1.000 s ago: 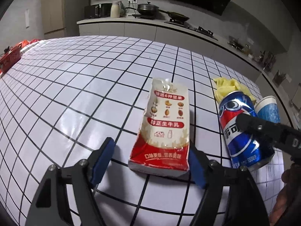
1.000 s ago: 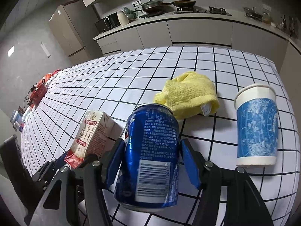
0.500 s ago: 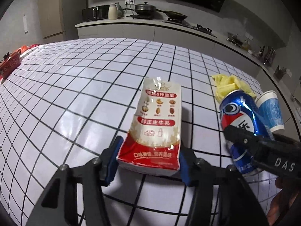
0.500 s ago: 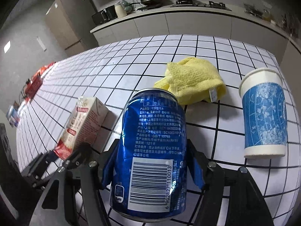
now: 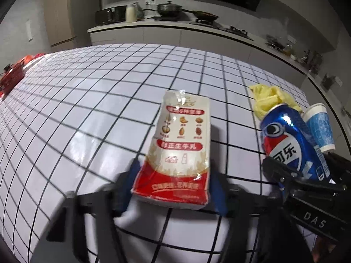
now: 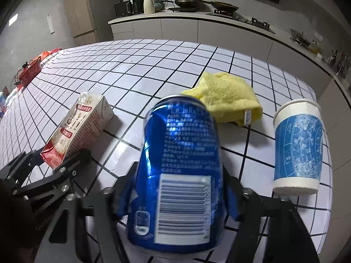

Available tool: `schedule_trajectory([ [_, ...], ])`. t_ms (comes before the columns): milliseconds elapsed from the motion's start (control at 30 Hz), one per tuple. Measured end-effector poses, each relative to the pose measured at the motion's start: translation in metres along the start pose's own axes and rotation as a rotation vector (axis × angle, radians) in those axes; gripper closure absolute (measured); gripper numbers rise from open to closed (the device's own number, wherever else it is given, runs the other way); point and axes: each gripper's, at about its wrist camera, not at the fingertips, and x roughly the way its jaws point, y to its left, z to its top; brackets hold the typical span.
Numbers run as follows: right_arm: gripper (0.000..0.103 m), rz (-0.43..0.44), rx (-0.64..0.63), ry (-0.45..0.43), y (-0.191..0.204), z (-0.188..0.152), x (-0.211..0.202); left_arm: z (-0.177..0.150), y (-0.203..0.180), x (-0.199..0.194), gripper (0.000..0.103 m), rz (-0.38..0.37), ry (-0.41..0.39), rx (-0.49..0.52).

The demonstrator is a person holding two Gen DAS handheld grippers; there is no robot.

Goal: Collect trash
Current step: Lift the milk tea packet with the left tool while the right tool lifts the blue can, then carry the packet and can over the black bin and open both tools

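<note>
Both tongs carry a load as I watch. Left tongs (image 5: 175, 188), at the bottom of the left wrist view, have their blue pads pressed on the red lower end of the milk carton (image 5: 182, 146); the jaws are closing a last bit on it. The carton's base sits raised off the tiles, its top reaching toward the middle of the frame. In the right wrist view the same carton lies at the left, its near end caught in the black linkage of the left tongs.

Right tongs (image 6: 177, 195) grip the blue cola can (image 6: 177, 171) low on its sides, barcode facing the camera, filling the bottom centre of that view. I see the can tilted, its top leaning away from the lens, its base clear of the surface. In the left wrist view the can shows at the right edge, leaning left.

Going by size: the white-tiled desk (image 6: 153, 65) with its black grid spans both views. On it, in the upper right part of the right wrist view, lies a crumpled yellow cloth (image 6: 228, 100), just behind the can. A blue-patterned paper cup (image 6: 298, 144) stands upright at the right, apart from the can and near the cloth. Red items (image 6: 30, 71) sit far off at the left edge; I cannot tell what they are.
</note>
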Motion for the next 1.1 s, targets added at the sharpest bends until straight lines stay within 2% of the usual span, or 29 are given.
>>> schedule_trajectory([
  [267,0.036,0.013,-0.021,-0.048,-0.004,-0.008,-0.023,-0.008,-0.003,-0.020,0.051,-0.011,-0.031,-0.004],
  [500,0.036,0.027,-0.052,-0.108,-0.006,-0.022,-0.070,-0.023,-0.015,-0.061,0.051,-0.021,-0.087,0.009],
  [700,0.036,0.016,-0.074,-0.154,-0.016,-0.046,-0.114,-0.044,-0.034,-0.094,0.051,-0.032,-0.115,0.019],
  [967,0.036,0.023,-0.063,-0.181,-0.057,-0.089,-0.166,-0.072,-0.074,-0.129,0.051,-0.060,-0.133,0.045],
  [1100,0.036,0.019,-0.053,-0.182,-0.084,-0.117,-0.190,-0.085,-0.107,-0.146,0.051,-0.078,-0.145,0.071],
])
